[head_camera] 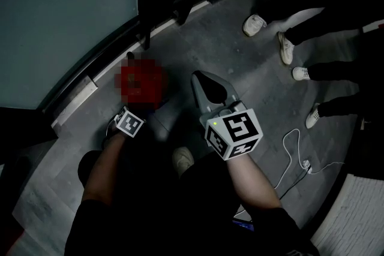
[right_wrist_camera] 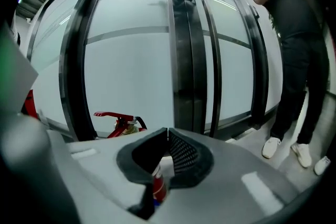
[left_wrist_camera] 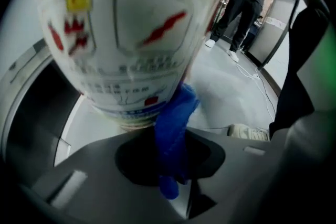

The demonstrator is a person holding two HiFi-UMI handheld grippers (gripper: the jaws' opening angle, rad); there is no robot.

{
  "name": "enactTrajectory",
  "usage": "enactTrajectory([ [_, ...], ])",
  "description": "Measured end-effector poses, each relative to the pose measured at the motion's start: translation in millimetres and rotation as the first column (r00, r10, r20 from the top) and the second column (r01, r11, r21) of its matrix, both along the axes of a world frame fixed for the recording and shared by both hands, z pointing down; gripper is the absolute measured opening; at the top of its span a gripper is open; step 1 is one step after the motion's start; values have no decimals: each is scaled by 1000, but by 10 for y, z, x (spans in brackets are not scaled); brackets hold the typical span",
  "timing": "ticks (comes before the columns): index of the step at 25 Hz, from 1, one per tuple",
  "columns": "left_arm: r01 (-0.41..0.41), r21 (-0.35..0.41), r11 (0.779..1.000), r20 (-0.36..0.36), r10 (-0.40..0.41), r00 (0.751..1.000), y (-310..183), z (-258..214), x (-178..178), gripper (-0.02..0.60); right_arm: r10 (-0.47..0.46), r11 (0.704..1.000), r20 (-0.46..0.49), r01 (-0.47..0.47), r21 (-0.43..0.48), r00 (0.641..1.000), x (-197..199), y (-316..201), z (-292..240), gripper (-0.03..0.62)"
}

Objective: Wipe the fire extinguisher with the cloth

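right gripper (right_wrist_camera: 167, 132), jaws closed on nothing. left gripper (left_wrist_camera: 172, 136) clamps crumpled blue cloth (left_wrist_camera: 176, 113) against white-labelled red cylindrical fire extinguisher (left_wrist_camera: 126, 34).

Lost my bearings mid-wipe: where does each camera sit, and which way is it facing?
Head view: on the head, looking steeply down; both forearms show.
Left gripper view: on the left tool, facing the fire extinguisher label; cloth clamped.
Right gripper view: on the right tool, shut, facing glass wall.
Shared: the fire extinguisher appears in all three.
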State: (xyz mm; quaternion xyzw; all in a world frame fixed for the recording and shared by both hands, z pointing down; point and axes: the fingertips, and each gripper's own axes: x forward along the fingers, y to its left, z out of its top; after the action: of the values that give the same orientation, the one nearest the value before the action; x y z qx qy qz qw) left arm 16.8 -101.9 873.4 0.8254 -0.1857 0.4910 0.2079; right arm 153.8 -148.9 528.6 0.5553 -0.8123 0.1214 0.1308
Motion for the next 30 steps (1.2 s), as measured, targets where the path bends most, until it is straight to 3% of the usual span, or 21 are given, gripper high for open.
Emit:
enactTrajectory([
  [8,161,-13,987,50,-160,986,-116,449,-161,95,-17,1000,-10,17,-12,1000,15,58,49,9],
  [17,220,-3,976,43,-219,975,-34,344,-427,97,-34,999,-41,33,-35,999,-85,-143,164,9],
  [19,209,-40,977,-7,-209,978,76,231,-448,97,-18,999,-43,16,-45,999,-81,-225,200,9],
  [22,80,-97,992,-125,-92,988,361,-84,-260,97,-2,998,-32,0,-60,999,-106,-298,246,11],
  [25,-28,-62,998,-250,12,968,541,-535,39,97,-12,999,-46,10,-48,999,-190,-360,224,9],
  [27,33,-46,998,-319,-46,947,529,-917,147,95,-10,999,-56,8,-36,998,-213,-385,198,9],
  [30,161,-88,983,-440,-184,879,466,-1524,263,95,24,999,-37,-25,-25,999,-142,-392,146,11],
])
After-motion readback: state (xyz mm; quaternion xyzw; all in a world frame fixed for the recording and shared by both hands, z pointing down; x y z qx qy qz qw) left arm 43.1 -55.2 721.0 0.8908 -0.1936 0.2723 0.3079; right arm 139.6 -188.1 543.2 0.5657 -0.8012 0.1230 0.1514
